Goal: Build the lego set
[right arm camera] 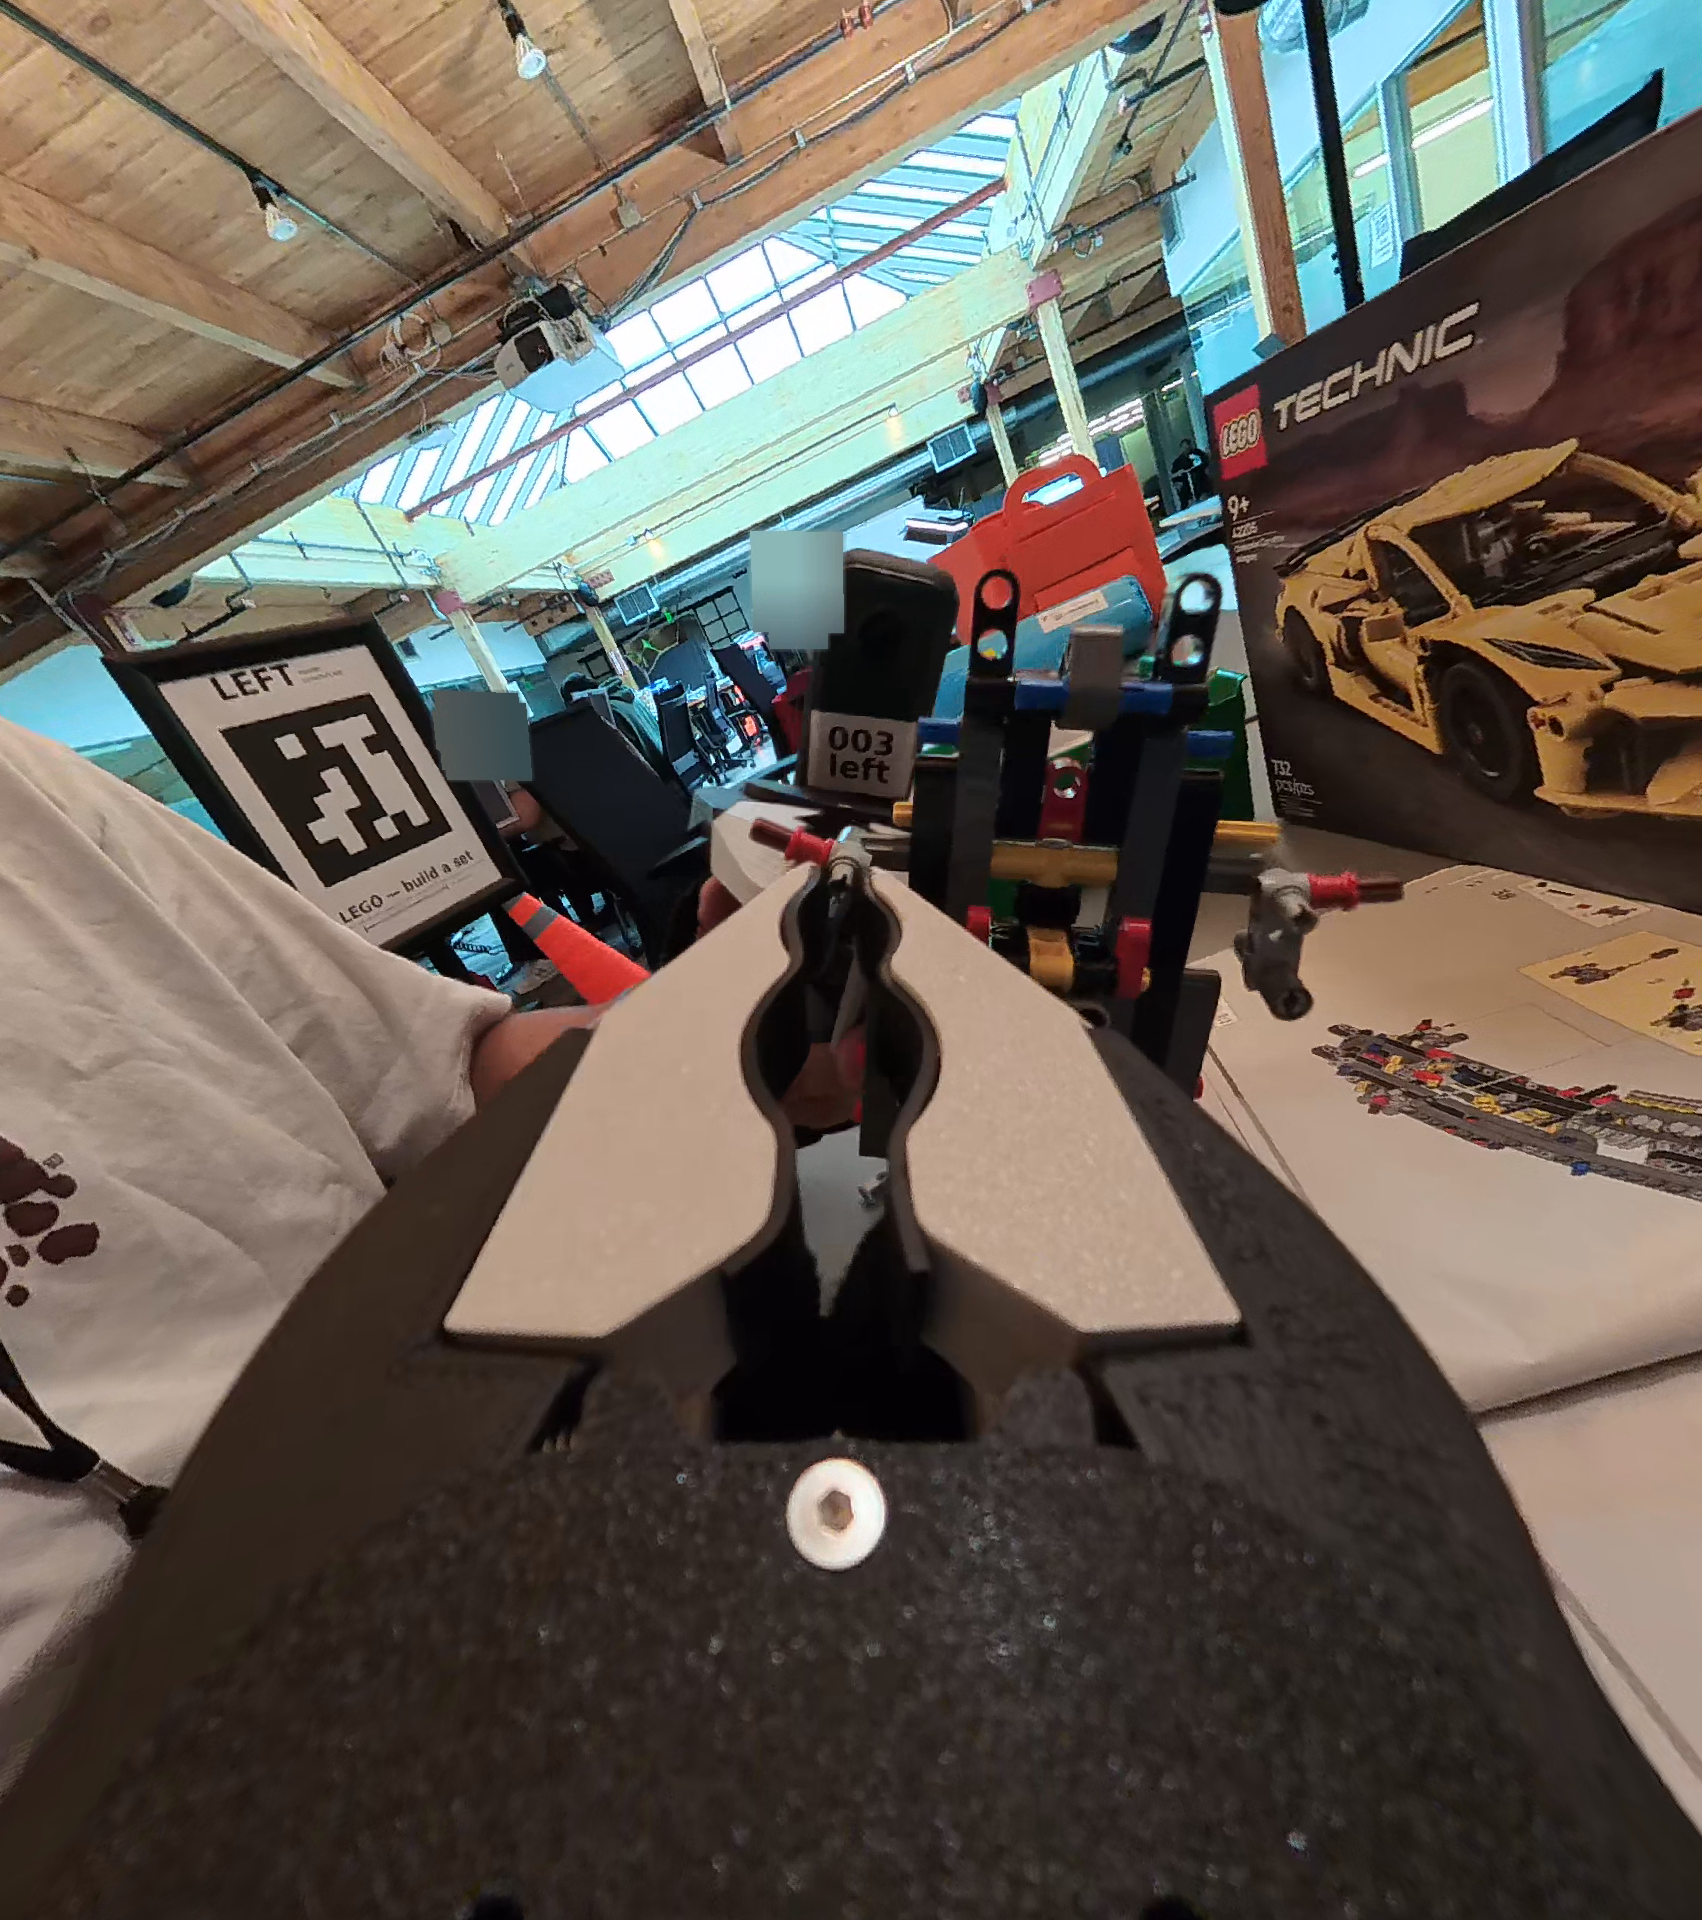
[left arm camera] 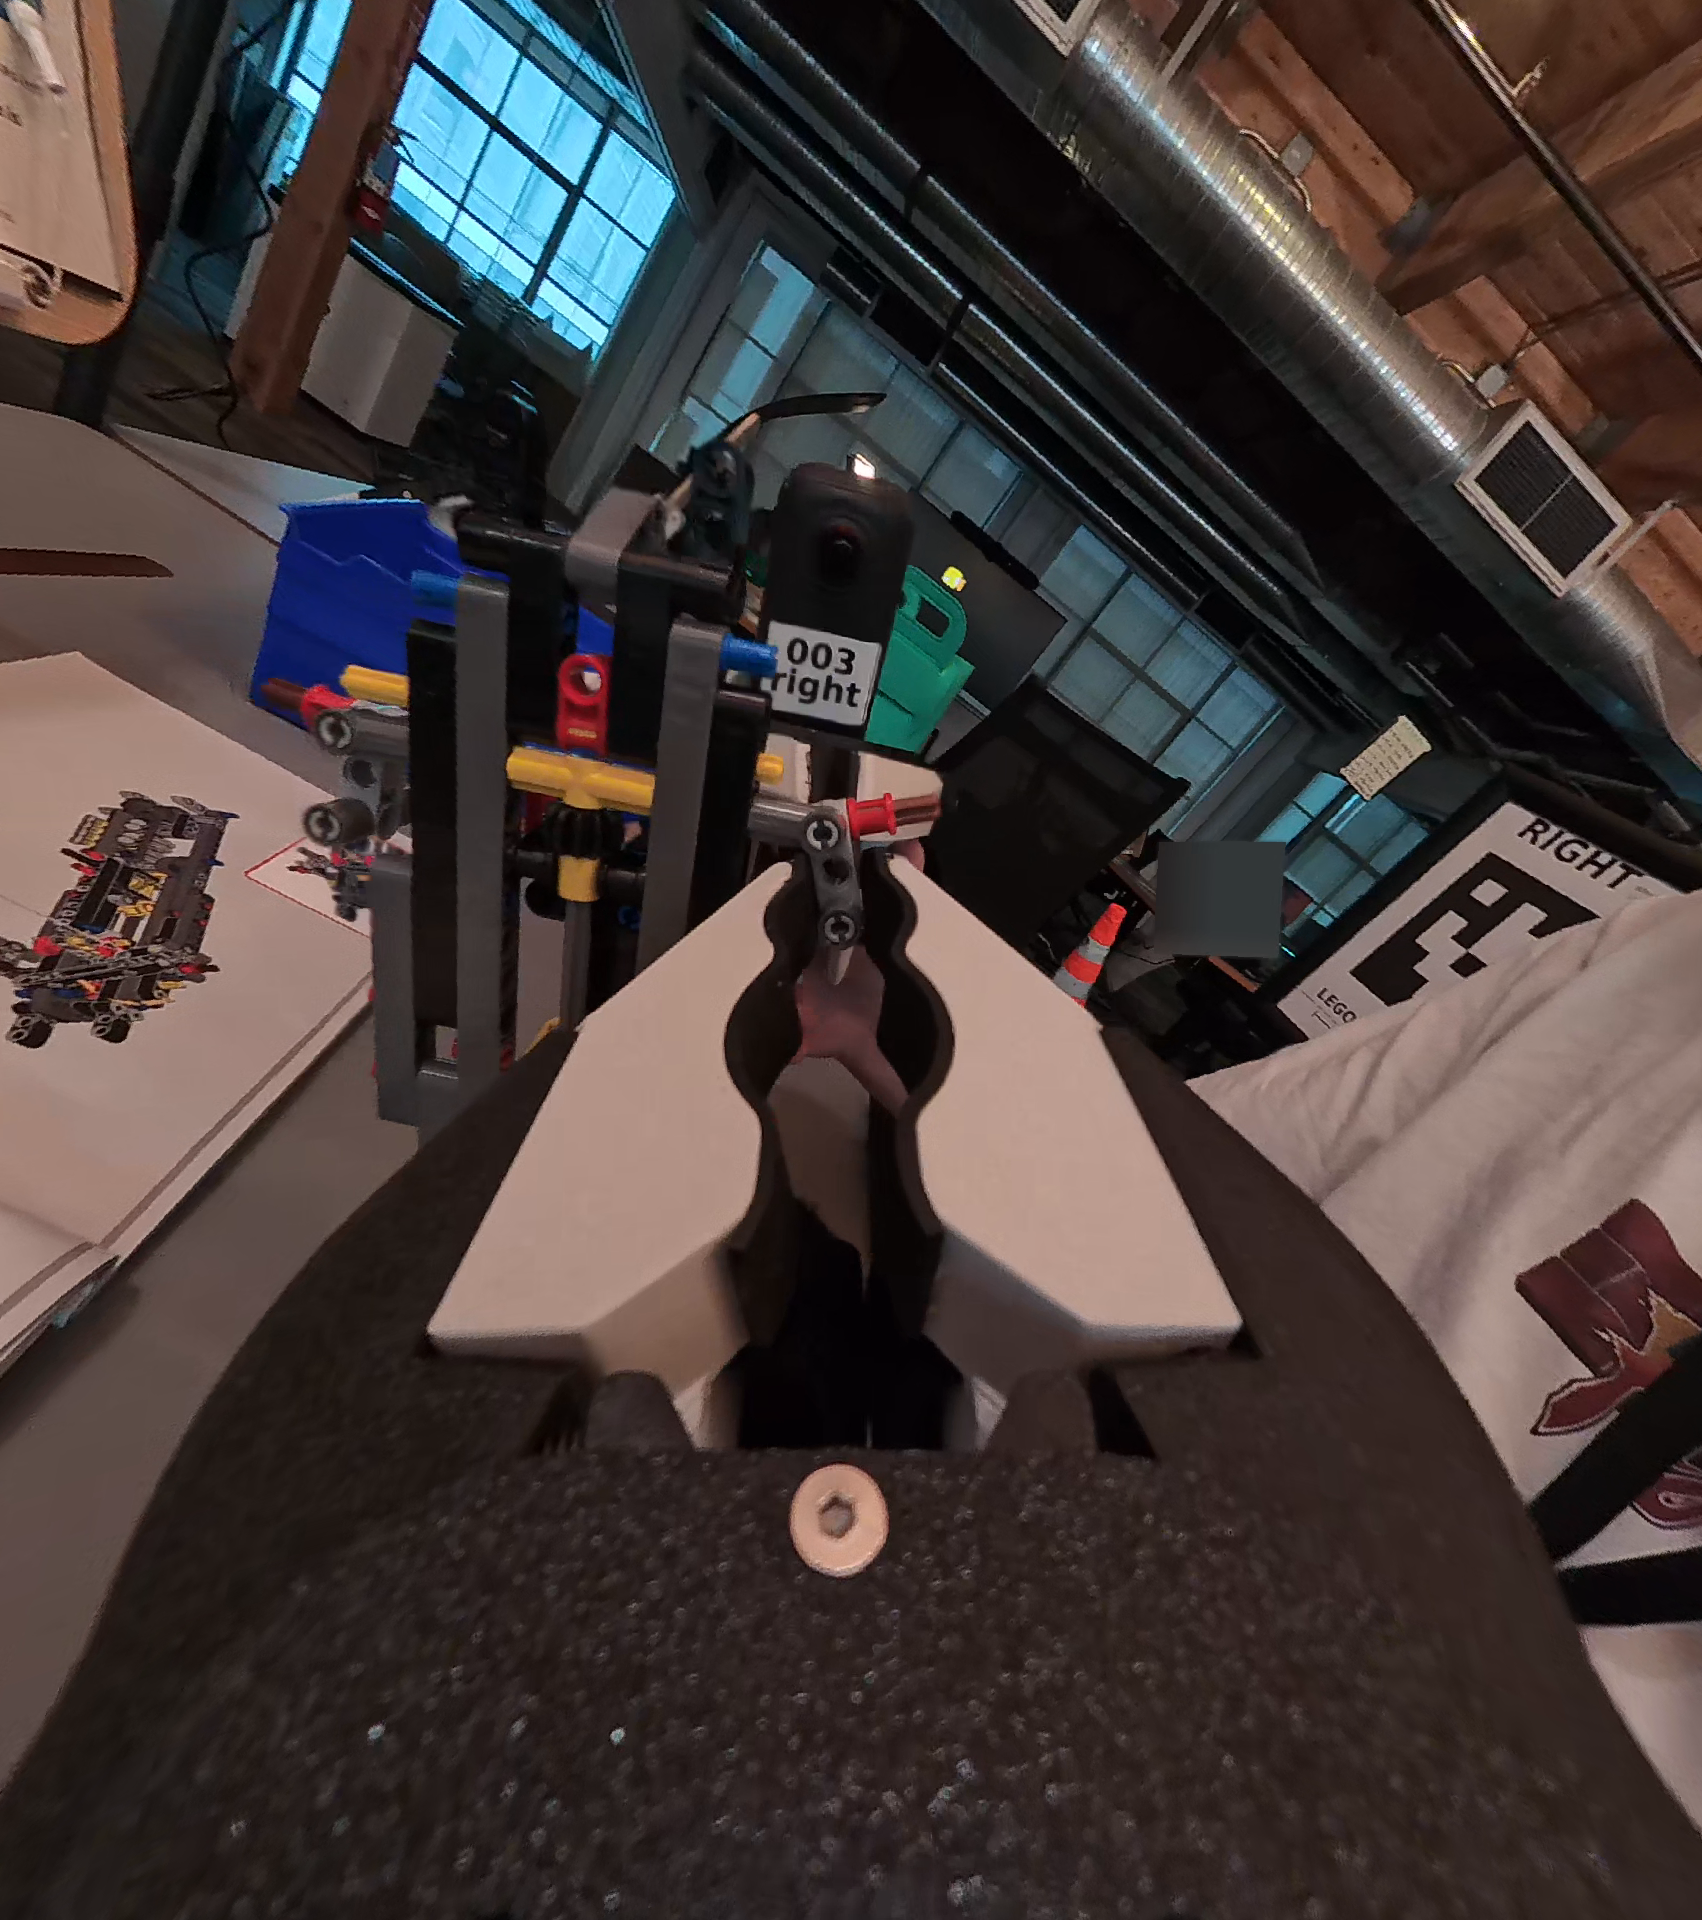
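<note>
Both grippers pinch the same small grey link: the left gripper (left arm camera: pixel 831 914) and right gripper (right arm camera: pixel 842 883) meet at the chassis (left arm camera: pixel 556 790) side, above the manual (left arm camera: pixel 99 935). Seemingly mid-attachment; next, the link wants pressing squarely onto its red pin (left arm camera: pixel 868 814).

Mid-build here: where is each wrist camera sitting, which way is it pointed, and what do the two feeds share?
Left wrist view: rides the left gripper, aimed along its fingers at the grey connector on the lego assembly; a white shirt shows at right.
Right wrist view: rides the right gripper, facing the opposite way at the same connector; the shirt shows at left, the set's box at right.
Shared: the assembly, the instruction booklet, the shirt, each other's camera.
</note>
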A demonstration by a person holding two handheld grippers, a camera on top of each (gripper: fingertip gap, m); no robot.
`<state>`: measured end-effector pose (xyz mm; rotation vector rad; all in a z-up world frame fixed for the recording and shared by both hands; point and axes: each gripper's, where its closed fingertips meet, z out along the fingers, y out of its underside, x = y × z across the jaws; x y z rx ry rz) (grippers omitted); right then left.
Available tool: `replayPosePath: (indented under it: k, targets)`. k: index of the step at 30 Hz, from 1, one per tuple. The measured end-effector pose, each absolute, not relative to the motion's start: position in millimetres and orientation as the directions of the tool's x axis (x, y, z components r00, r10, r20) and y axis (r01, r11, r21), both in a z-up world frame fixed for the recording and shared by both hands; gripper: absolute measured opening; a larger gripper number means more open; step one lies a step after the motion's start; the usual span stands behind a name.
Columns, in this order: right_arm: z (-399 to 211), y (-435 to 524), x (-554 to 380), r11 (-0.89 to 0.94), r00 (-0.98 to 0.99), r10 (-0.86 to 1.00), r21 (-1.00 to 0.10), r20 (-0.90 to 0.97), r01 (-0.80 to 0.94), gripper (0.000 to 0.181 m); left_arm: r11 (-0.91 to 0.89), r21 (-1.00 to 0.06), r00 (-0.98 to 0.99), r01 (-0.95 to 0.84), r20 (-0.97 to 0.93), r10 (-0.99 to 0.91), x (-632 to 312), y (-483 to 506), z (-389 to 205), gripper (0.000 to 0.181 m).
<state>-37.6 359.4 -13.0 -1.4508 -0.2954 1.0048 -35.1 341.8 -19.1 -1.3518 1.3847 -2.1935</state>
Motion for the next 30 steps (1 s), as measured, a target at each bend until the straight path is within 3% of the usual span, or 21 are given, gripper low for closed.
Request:
replayPosePath:
  k: [9,11,14,17,24,30]
  targets:
    - [-12.1,356.1,-39.6,-0.144,0.587,0.737,-0.926,-0.336,-0.349,0.005,-0.460,-0.856,-0.581,-0.237,0.504,-0.640,-37.9,339.7,-21.2,0.007]
    - [-5.6,354.4,-33.1,-0.090,0.605,0.738,-0.932,-0.298,-0.350,0.025,-0.454,-0.866,-0.577,-0.210,0.485,-0.658,-38.0,340.6,-21.2,0.007]
    - [-4.2,364.4,-19.1,-0.044,0.690,0.665,-0.936,-0.287,-0.348,0.072,-0.444,-0.878,-0.568,-0.181,0.461,-0.681,-39.2,341.7,-21.3,0.007]
    - [-14.2,374.2,-28.5,-0.144,0.676,0.647,-0.927,-0.354,-0.348,0.109,-0.433,-0.887,-0.551,-0.160,0.444,-0.706,-39.2,341.9,-21.4,0.007]
    - [-20.6,381.1,-38.0,-0.283,0.632,0.635,-0.895,-0.445,-0.345,0.091,-0.397,-0.910,-0.517,-0.120,0.398,-0.758,-35.9,336.2,-21.9,0.007]
    - [-20.9,381.2,-35.0,-0.271,0.631,0.629,-0.888,-0.455,-0.371,0.090,-0.406,-0.905,-0.513,-0.125,0.410,-0.755,-33.2,336.7,-22.0,0.007]
